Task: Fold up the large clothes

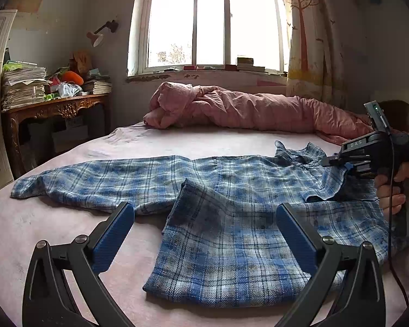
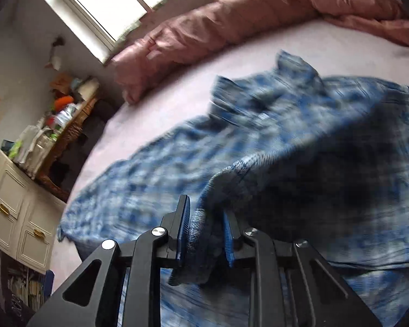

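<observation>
Shirt (image 1: 231, 190) blue/white plaid w/ dark lines; bedsheet (image 1: 54, 231) pale pink; duvet (image 1: 245, 109) pink; tongs' pads (image 1: 111, 239) blue.

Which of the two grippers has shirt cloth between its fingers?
The right gripper: its blue pads are closed on a bunched edge of the plaid shirt. The left gripper stands wide open above the shirt, holding nothing.

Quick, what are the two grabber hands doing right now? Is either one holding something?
Left gripper: open, holding nothing, above the blue plaid flannel shirt.
Right gripper: closed on a bunched fold of that shirt.
</observation>
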